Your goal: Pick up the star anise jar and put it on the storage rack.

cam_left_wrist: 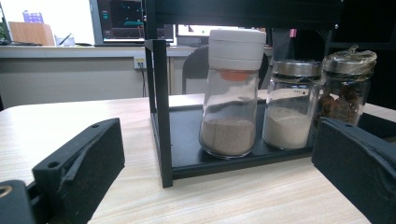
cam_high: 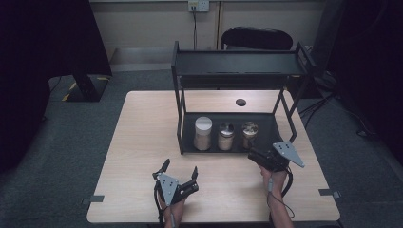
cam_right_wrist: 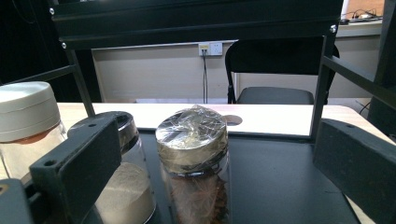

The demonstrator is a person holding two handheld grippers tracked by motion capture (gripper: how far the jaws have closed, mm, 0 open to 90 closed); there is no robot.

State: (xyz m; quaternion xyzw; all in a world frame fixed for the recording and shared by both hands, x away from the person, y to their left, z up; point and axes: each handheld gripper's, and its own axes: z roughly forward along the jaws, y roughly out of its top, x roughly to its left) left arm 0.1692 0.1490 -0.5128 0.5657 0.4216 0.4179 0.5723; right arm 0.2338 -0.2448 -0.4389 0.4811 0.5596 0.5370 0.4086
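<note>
A black two-tier rack (cam_high: 180, 118) stands on the wooden table (cam_high: 142, 142). Its lower shelf holds three jars in a row: a white-lidded jar (cam_high: 203, 133) of tan powder, a metal-lidded jar (cam_high: 225, 137) of pale powder, and a film-wrapped jar (cam_high: 249, 134) of brown pieces. My left gripper (cam_high: 179, 167) rests open near the table's front edge, aimed at the white-lidded jar (cam_left_wrist: 232, 93). My right gripper (cam_high: 255, 154) is open at the shelf's front edge. Its fingers (cam_right_wrist: 79, 163) flank the film-wrapped jar (cam_right_wrist: 194, 154) without touching it.
The rack's upper shelf (cam_high: 237, 64) carries nothing. A round black hole (cam_high: 241, 102) sits in the table behind the rack. A black chair (cam_high: 256, 39) stands beyond the table, and a dark stand (cam_high: 85, 85) is on the floor at the left.
</note>
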